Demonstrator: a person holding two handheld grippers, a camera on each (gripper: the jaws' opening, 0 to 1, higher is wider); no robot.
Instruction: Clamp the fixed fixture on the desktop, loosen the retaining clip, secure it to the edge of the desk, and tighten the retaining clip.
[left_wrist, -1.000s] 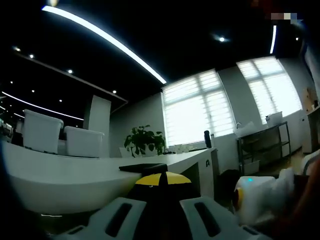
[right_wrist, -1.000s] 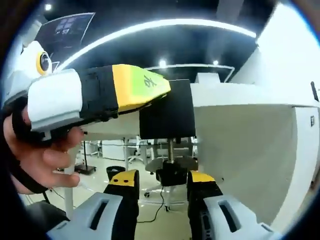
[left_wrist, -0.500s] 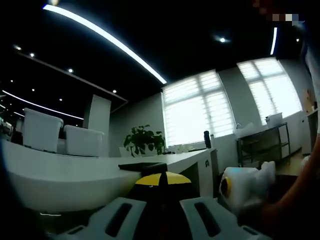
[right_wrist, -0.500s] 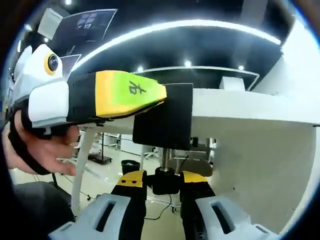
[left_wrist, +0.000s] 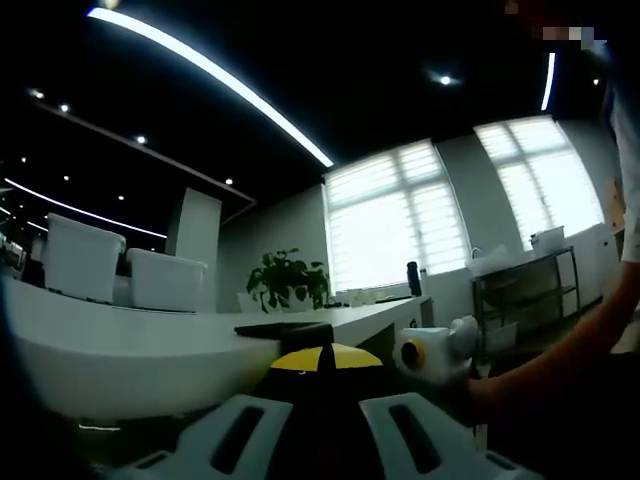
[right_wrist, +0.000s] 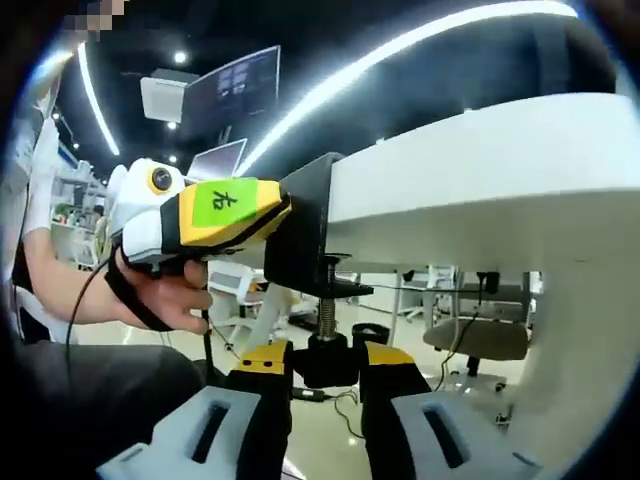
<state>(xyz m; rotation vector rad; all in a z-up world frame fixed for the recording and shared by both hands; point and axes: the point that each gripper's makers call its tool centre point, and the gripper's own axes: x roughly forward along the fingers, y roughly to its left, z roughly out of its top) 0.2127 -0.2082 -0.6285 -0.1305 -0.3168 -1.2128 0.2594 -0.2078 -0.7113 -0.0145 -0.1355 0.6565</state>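
- Fixture (right_wrist: 305, 230): black C-shaped clamp, centre-left of the right gripper view, already seated over the white desk edge (right_wrist: 470, 190).
- Left gripper (right_wrist: 285, 205): comes in from the left of that view, yellow tips on the fixture's upper part, pressed together on it and steadying it. In the left gripper view its own yellow tips (left_wrist: 322, 358) meet at bottom centre, with the fixture's dark top plate (left_wrist: 285, 328) just above on the desk surface.
- Right gripper (right_wrist: 325, 358): bottom centre of the right gripper view, jaws clasping the black knob (right_wrist: 327, 360) under the threaded screw (right_wrist: 326, 318).
- Progress, as I read it: fixture picked up and placed on the edge, done. Step in hand is tightening the clip.
- Cannot tell whether the screw pad is bearing on the desk underside yet.
- Left: finish tightening, then let go with both.
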